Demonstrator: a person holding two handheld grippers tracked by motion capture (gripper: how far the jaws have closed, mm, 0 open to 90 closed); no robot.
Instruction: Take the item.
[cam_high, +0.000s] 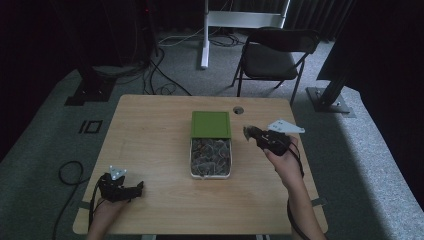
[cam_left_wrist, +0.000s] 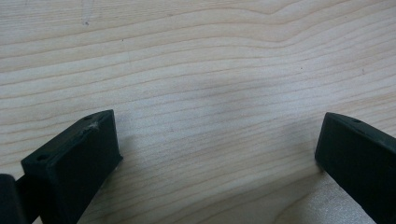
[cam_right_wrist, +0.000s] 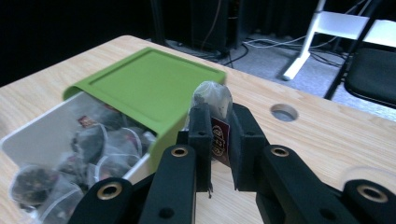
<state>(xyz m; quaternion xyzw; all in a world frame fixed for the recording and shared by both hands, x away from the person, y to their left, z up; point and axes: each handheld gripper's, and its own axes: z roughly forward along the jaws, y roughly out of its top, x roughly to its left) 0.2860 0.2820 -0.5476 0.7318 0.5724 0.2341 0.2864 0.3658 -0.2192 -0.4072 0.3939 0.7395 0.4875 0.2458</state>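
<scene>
A white box (cam_high: 210, 176) of several tea bags (cam_high: 210, 154) lies mid-table, its green lid (cam_high: 210, 124) slid back over the far half. Right of the lid, my right gripper (cam_high: 252, 135) is shut on one tea bag (cam_high: 246, 131), lifted above the table. In the right gripper view the jaws pinch that tea bag (cam_right_wrist: 212, 99) by its dark red label, the pouch sticking up above the gripper (cam_right_wrist: 219, 122), with the lid (cam_right_wrist: 144, 86) and the box's tea bags (cam_right_wrist: 93, 149) just to the left. My left gripper (cam_high: 139, 187) rests near the table's front left corner, and in its own view the gripper (cam_left_wrist: 215, 140) stands open over bare wood.
A round cable hole (cam_high: 238, 110) is in the table behind the lid. A black folding chair (cam_high: 272, 55) and a white stand (cam_high: 205, 35) are on the carpet beyond the far edge. Cables trail on the floor at left (cam_high: 70, 172).
</scene>
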